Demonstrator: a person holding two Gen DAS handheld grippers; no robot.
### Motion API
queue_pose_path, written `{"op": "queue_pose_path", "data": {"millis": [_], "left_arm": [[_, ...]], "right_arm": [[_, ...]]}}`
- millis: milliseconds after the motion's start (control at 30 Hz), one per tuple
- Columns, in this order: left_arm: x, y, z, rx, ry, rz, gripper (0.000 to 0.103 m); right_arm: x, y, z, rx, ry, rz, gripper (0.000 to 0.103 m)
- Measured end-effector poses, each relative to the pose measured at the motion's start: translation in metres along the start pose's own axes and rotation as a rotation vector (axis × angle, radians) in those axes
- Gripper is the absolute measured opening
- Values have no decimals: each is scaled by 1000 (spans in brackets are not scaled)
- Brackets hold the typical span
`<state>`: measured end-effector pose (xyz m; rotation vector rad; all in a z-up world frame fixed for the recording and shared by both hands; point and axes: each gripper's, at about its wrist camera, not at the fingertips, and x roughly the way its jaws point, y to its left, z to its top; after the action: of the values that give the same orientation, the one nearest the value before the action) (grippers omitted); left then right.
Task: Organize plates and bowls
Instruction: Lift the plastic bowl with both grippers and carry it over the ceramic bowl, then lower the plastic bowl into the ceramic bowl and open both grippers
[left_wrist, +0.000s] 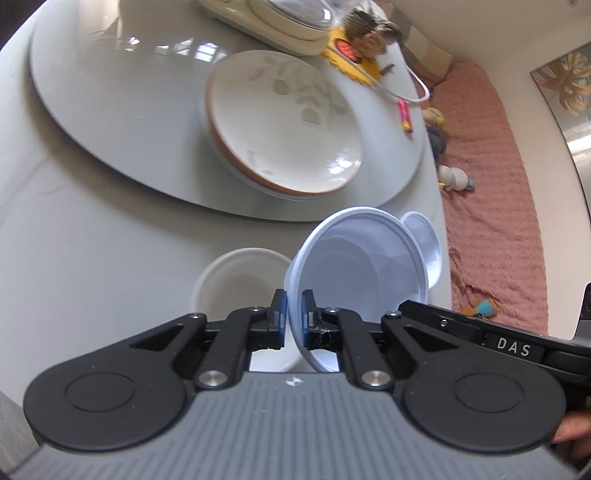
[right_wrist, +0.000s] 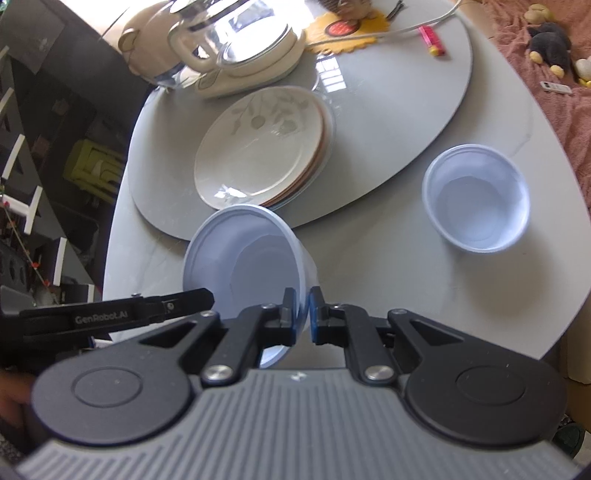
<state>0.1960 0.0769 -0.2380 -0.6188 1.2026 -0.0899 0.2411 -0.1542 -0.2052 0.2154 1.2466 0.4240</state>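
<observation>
Left tongs (left_wrist: 293, 314) pinch the near rim of a pale blue plastic bowl (left_wrist: 354, 266), tilted above the grey surface (left_wrist: 92, 266). Right tongs (right_wrist: 302, 314) pinch the same bowl's rim on the opposite side. Second pale blue bowl (right_wrist: 476, 199) sits upright on the surface. Stack of cream leaf-patterned plates (right_wrist: 258, 147) rests on the round grey turntable (right_wrist: 388, 122).

I see a glass kettle (right_wrist: 236, 48) on its cream base at the far side of the turntable (right_wrist: 388, 122), a yellow mat (right_wrist: 347, 29) beside it, and a pink lighter (right_wrist: 432, 40) nearby. Soft toys (right_wrist: 550, 48) lie on the pink blanket (left_wrist: 491, 184).
</observation>
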Motion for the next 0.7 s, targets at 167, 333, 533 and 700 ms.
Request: {"op": "queue_pose_path", "data": {"millis": [167,333,533,700], "left_arm": [[2,24,0,-51,31,18,8],[9,37,-6,-47,69,53,8],[14,46,-10,-52,89,56,8],[16,43,-7,-64,94,62,9]], "right_arm": [[24,14,-1,-11,60,-20,10],[42,22,-10,-20,103,-38,10],[56,21,-11,15,138,-55,12],[55,19,-11,35,131,-48,12]]}}
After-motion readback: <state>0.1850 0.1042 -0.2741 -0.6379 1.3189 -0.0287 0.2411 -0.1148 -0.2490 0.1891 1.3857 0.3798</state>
